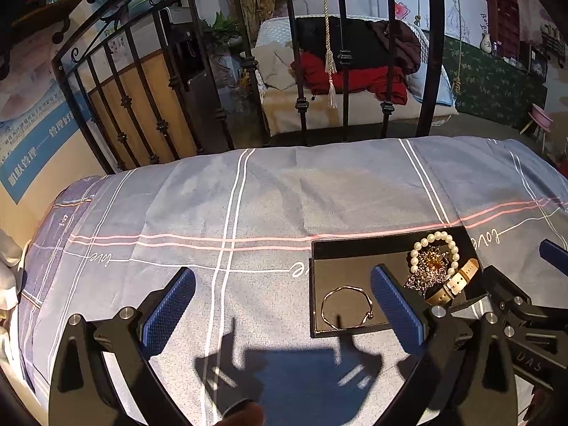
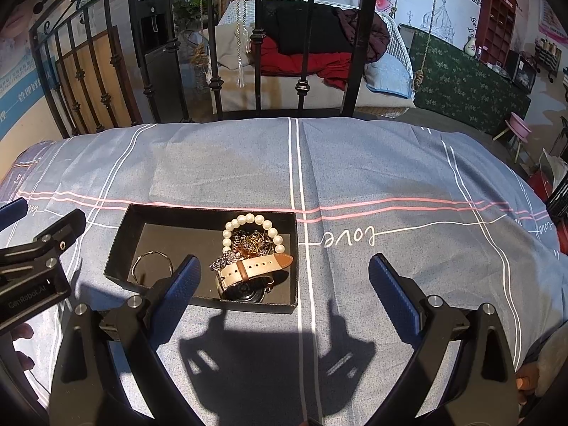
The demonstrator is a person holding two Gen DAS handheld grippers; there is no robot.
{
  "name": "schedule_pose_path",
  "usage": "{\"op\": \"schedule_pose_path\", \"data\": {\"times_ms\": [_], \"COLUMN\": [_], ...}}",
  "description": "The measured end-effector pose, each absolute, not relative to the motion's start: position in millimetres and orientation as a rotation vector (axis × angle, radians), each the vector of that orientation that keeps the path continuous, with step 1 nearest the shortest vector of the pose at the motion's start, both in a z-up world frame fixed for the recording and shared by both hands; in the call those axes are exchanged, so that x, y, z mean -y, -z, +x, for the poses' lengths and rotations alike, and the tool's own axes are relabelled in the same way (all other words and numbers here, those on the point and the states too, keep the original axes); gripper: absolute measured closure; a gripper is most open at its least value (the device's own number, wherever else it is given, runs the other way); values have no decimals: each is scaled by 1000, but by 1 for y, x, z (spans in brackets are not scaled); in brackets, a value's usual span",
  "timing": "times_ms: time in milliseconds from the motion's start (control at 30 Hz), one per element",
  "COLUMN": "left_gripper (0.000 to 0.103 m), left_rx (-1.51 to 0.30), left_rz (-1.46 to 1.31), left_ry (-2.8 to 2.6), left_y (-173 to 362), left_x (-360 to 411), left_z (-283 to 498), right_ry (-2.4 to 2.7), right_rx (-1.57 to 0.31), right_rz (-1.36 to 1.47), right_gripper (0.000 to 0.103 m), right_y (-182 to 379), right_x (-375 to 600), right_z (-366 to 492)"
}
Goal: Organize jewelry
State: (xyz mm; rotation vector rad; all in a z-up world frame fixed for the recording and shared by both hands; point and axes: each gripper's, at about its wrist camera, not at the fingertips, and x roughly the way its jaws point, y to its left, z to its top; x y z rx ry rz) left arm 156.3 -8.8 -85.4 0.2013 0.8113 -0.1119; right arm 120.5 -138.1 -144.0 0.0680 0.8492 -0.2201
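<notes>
Right wrist view: black tray [image 2: 117, 248] holds bangle [image 2: 152, 266], pearl bracelet [image 2: 248, 220], watch [image 2: 248, 269]; both tools wide, empty.

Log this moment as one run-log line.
left gripper: open, empty | right gripper: open, empty | black tray: on bedspread | inside: bangle, pearl bracelet, watch

I hold both grippers low, side by side, pointing forward. My left gripper [image 1: 283, 305] has its 2 blue-padded fingers [image 1: 170, 310] spread wide, holding nothing. My right gripper [image 2: 284, 291] is spread just as wide, likewise holding nothing.
</notes>
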Motion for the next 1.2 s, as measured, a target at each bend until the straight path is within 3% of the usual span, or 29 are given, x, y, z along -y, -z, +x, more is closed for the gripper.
{"op": "schedule_pose_path", "data": {"times_ms": [1200], "left_gripper": [6], "left_rx": [-786], "left_rz": [167], "left_ry": [87], "left_y": [81], "left_x": [3], "left_z": [151], "right_ry": [227], "right_rx": [-855], "right_rz": [63], "right_gripper": [9], "right_y": [144], "right_x": [141], "right_z": [122]}}
